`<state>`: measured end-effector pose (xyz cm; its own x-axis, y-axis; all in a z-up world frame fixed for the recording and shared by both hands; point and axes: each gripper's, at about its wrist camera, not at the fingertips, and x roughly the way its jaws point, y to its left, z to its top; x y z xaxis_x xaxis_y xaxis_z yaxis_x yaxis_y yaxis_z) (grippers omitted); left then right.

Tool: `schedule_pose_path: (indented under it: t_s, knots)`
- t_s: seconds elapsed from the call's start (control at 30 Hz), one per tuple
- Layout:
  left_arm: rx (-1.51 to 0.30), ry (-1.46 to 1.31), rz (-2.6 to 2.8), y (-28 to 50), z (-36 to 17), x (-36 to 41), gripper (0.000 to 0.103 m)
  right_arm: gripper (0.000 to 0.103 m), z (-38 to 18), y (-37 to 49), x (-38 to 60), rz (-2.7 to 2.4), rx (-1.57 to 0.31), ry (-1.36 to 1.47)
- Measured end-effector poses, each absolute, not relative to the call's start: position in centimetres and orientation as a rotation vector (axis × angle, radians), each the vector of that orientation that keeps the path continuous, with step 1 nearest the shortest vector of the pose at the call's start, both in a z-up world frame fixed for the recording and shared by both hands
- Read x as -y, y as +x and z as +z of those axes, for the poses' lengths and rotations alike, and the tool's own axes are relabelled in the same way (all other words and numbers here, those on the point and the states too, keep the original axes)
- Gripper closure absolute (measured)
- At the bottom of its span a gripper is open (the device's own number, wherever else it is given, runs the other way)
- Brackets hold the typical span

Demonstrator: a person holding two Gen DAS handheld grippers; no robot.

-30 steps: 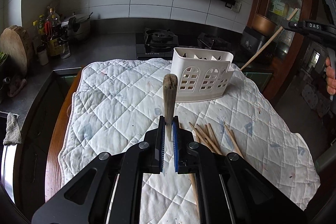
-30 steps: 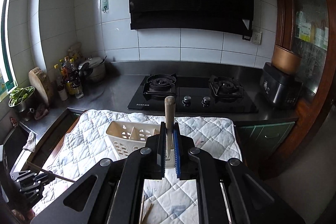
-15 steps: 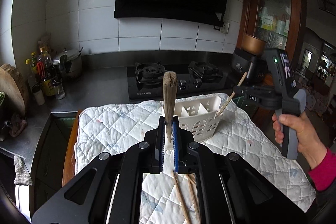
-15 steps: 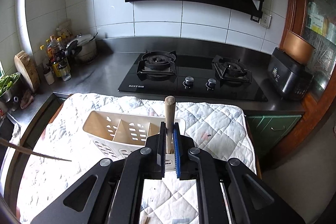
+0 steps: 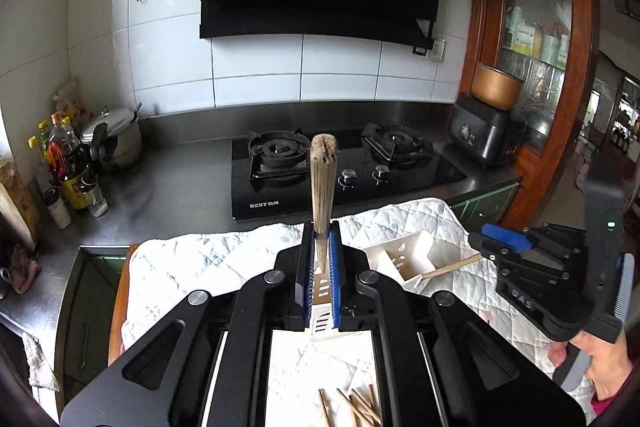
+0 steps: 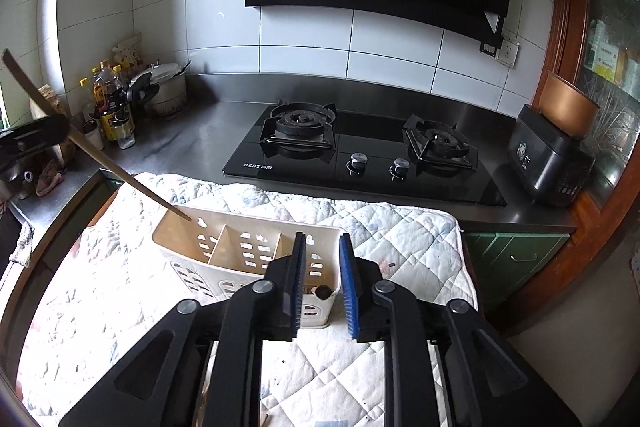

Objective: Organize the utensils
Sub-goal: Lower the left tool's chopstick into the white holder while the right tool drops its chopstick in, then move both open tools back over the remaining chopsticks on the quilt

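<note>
Chopstick (image 5: 322,187) clamped upright in left claw (image 5: 321,279), mid-frame. Tip seen from right view at upper left (image 6: 176,213), just at rim of caddy's (image 6: 248,247) left slot. Right claw (image 6: 323,291) apart, nothing held, low centre over caddy's right slot; dark stick end (image 6: 321,291) visible inside. More chopsticks (image 5: 356,407) loose on quilt (image 5: 224,259) covering bench, bottom of left view. Step, likely: insertion of left stick. Next: lower tip into slot, then release; right claw to fetch another.
</note>
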<state>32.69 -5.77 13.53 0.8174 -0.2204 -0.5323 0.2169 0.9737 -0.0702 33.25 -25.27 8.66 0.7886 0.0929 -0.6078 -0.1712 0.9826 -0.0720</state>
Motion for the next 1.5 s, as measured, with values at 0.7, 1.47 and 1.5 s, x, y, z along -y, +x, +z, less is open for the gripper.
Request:
schedule_pose_path:
  t_s: [0.7,1.47,1.5]
  knots:
    - [-0.663,-0.031,-0.243,34.5,10.2,5.7,0.094,0.056,7.9,20.4,27.7,0.182,-0.559,-0.047]
    - [-0.628,-0.136,-0.203,15.7,5.0,-1.1,0.054,0.060,-6.4,7.1,25.0,0.186,-0.785,0.061]
    - [-0.633,-0.136,-0.200,15.1,4.4,-1.2,0.054,0.061,-6.9,7.0,24.8,0.195,-0.797,0.069]
